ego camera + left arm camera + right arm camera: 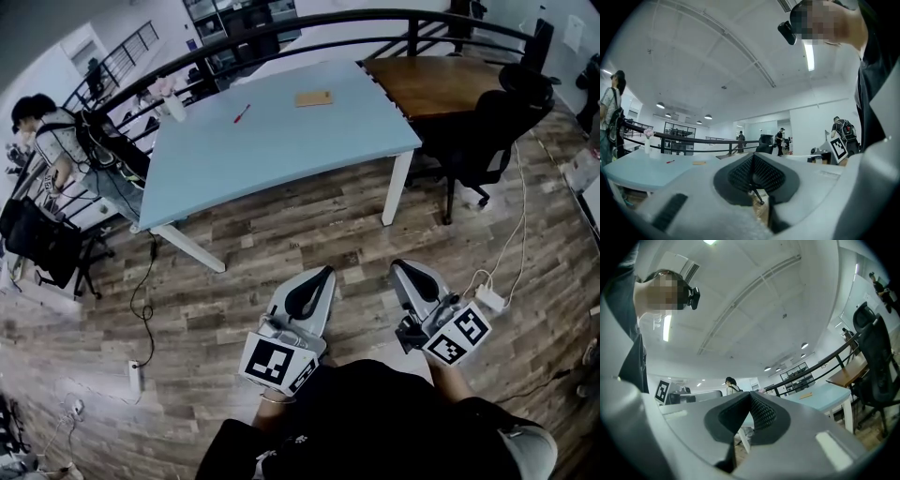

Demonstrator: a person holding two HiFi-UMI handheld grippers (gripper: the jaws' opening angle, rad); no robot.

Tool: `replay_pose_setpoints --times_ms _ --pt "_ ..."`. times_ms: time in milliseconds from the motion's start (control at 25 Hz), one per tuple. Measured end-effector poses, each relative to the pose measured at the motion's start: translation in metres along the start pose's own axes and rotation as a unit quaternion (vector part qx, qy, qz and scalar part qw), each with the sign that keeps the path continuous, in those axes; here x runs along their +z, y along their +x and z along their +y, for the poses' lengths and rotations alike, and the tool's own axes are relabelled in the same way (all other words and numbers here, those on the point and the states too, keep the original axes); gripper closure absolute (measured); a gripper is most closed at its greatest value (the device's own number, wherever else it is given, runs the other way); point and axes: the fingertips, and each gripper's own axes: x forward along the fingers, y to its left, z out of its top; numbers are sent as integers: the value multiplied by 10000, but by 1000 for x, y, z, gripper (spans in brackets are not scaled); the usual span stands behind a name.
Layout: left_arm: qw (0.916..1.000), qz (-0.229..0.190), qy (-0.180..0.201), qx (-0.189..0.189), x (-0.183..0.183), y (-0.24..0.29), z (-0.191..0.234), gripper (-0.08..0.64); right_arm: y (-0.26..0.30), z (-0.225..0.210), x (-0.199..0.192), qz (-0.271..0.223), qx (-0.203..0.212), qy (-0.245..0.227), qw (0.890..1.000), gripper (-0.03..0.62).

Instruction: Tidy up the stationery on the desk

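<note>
Head view, left to right. A seated person [42, 141] occupies the far left edge, beside the black railing [281, 28]. The pale blue desk [281, 155] stands on a wood-plank floor [281, 234]. A white vase [172, 105] of pink flowers sits at the desk's far left corner. The red pen [242, 114] lies on the desktop just right of the vase. The flat tan pad [314, 97] lies further right, near the far edge and apart from the pen.

Nearer the camera, well apart from the desk, the left gripper [325, 272] and right gripper [401, 267] are held side by side over the floor, pointing toward the desk. Each has its jaws pressed together with nothing between them.

A brown wooden table [441, 80] abuts the desk's right end, with a black office chair [487, 131] beside it. A white power strip [489, 300] lies on the floor just right of the right gripper.
</note>
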Motion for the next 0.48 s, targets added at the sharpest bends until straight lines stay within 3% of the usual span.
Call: replay_pose_setpoints --times_ms 480 --pt "9999 -14 -110 17 1 27 75 563 70 -30 -4 32 -94 -23 9999 591"
